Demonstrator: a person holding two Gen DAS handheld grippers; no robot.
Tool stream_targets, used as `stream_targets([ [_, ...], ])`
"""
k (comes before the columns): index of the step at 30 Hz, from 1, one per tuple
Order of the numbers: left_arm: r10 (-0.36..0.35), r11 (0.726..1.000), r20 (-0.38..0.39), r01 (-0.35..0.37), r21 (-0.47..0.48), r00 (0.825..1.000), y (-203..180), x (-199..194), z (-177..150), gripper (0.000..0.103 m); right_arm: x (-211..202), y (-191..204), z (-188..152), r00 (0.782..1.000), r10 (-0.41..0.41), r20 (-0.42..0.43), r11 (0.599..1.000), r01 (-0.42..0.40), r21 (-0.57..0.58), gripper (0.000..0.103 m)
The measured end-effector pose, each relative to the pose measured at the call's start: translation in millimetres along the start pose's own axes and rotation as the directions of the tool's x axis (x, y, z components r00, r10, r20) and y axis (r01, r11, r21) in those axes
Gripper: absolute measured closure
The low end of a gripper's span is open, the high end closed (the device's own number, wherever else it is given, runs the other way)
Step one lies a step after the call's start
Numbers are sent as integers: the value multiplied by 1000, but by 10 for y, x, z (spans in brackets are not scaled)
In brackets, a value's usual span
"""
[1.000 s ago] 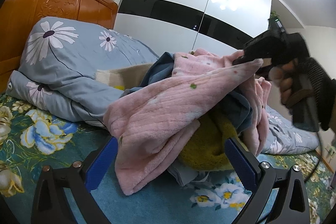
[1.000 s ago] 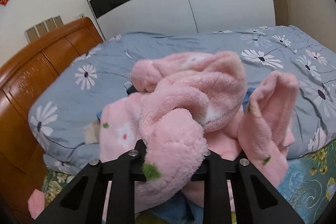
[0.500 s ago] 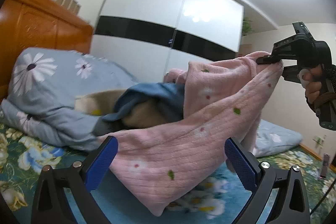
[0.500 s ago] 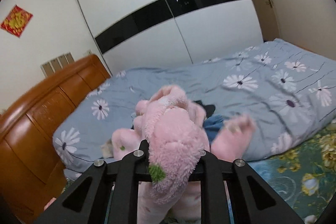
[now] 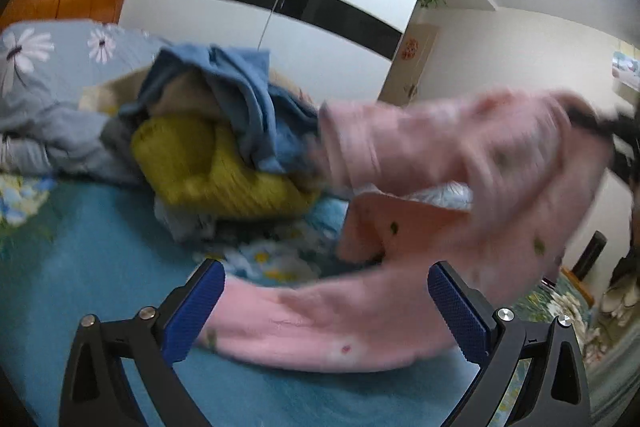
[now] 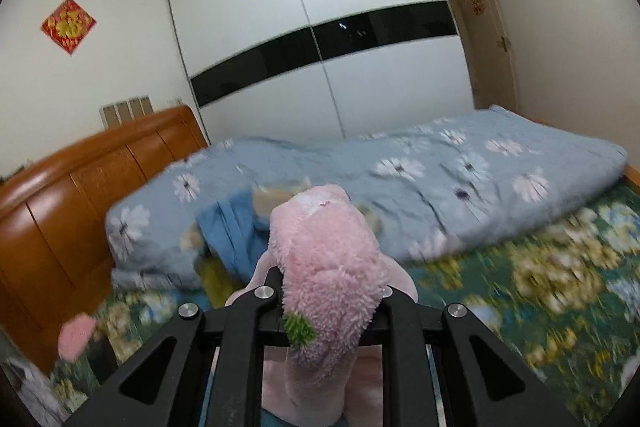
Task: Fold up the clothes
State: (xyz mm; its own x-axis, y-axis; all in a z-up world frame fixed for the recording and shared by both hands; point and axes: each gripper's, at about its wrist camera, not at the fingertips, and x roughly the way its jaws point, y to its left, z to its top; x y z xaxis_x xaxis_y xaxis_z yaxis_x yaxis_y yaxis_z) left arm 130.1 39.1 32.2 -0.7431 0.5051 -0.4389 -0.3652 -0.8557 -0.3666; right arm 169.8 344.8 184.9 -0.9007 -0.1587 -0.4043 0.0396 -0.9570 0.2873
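Fleece, pink and dotted with small green and red specks, makes up the soft plush garment [image 5: 460,183], which is judged light, limp and apt to sag wherever it is not supported; a hem or corner is judged the best place for a second hold. It is clamped at one bunched end by the closed right hand-held gripper [image 6: 324,307] and hangs above the bed, its lower edge draped between the blue pads [image 5: 456,303] of the left hand-held gripper [image 5: 326,301], whose jaws stand wide apart. Behind lies a heap of blue and yellow clothes [image 5: 224,147] on the teal floral bedsheet [image 5: 92,243], beside a grey-blue daisy-print quilt [image 6: 460,187], a wooden headboard [image 6: 64,195] and a white sliding wardrobe [image 6: 332,39].
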Motion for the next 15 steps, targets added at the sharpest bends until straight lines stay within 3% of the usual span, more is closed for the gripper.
stream_targets([
  [6,-3,1000,-61,1,-27,998,-218,-65,-173,0,-264,-254,-997,993,-78,-91,997,75,-32,86],
  [12,-25,1000,-156,22,-21,987,-525,2,-343,0,-338,-223,-1902,984,34,-177,999,-35,-1,84],
  [15,-30,1000,-195,29,-8,980,-662,66,-374,0,-217,-76,-2216,970,40,-239,998,-52,-41,83],
])
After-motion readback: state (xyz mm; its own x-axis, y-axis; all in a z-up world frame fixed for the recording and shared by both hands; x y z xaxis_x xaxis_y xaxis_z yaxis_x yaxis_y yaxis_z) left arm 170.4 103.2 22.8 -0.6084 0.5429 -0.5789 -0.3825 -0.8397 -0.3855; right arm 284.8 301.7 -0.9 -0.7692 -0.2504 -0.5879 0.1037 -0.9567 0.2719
